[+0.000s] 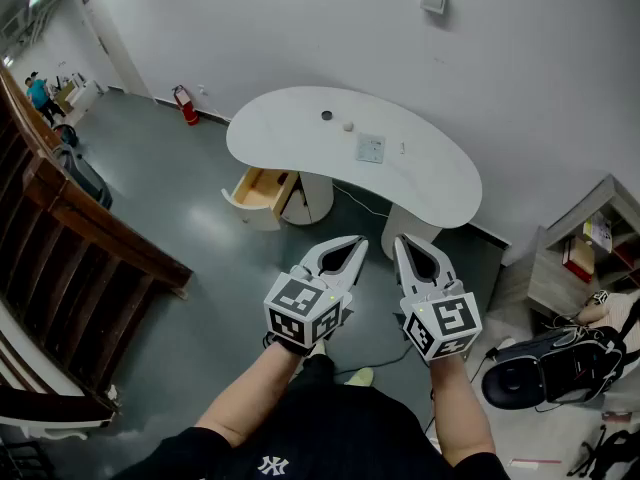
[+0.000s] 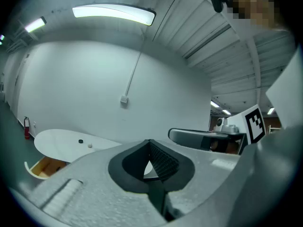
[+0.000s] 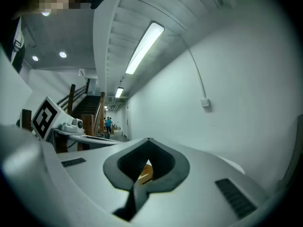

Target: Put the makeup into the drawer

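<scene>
A white kidney-shaped table (image 1: 300, 138) stands some way ahead on the grey floor. On its top lie a small dark round item (image 1: 327, 116), a small pale ball (image 1: 348, 125), a pale square case (image 1: 371, 148) and a tiny stick (image 1: 403, 149). A wooden drawer (image 1: 258, 192) stands pulled out at the table's left side. My left gripper (image 1: 360, 241) and right gripper (image 1: 399, 238) are held side by side in the air, well short of the table, both shut and empty. In the left gripper view the table (image 2: 61, 141) and drawer (image 2: 43, 166) show beyond the shut gripper (image 2: 149, 142).
A wooden stair railing (image 1: 80, 218) runs along the left. A red fire extinguisher (image 1: 185, 105) stands by the far wall. At the right are a shelf unit (image 1: 590, 253) and a black bag (image 1: 545, 363). A cable (image 1: 365, 203) trails on the floor near the table.
</scene>
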Motion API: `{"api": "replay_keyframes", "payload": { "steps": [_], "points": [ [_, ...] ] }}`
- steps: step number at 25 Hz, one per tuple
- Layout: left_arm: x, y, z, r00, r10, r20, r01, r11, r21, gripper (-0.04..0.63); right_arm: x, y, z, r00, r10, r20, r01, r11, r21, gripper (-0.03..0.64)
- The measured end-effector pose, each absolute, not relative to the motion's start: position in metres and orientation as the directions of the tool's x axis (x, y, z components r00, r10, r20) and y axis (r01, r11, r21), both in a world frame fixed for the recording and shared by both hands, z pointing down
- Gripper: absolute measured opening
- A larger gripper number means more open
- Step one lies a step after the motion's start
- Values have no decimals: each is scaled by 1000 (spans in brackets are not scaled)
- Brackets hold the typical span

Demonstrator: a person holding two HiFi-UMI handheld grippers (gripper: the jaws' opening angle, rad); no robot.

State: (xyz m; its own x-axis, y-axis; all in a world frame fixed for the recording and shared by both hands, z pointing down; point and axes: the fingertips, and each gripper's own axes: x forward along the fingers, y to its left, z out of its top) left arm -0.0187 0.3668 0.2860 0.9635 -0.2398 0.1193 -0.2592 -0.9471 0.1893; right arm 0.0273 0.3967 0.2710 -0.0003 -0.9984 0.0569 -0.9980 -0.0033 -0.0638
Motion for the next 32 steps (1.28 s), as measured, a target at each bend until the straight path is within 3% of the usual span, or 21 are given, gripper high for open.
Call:
{"api": "replay_keyframes", "payload": {
  "steps": [11,16,22,32],
  "points": [
    [-14,323,293,968,-211,132,-236,-949,211,9,30,356,275,8,-998,62,-996,-14,-87,12],
    [-14,290,298,972,-201,124,-226,-944,242,9,30,326,274,-67,-998,-7,-960,67,-273,14],
    [-19,240,304,969,-213,127,-240,-936,258,9,45,288,270,-32,-998,-47,-932,47,-359,14],
    [-41,156,314,966,-235,111,-257,-928,271,9,41,221,290,-14,-1000,3,-919,12,-394,15]
  ]
}}
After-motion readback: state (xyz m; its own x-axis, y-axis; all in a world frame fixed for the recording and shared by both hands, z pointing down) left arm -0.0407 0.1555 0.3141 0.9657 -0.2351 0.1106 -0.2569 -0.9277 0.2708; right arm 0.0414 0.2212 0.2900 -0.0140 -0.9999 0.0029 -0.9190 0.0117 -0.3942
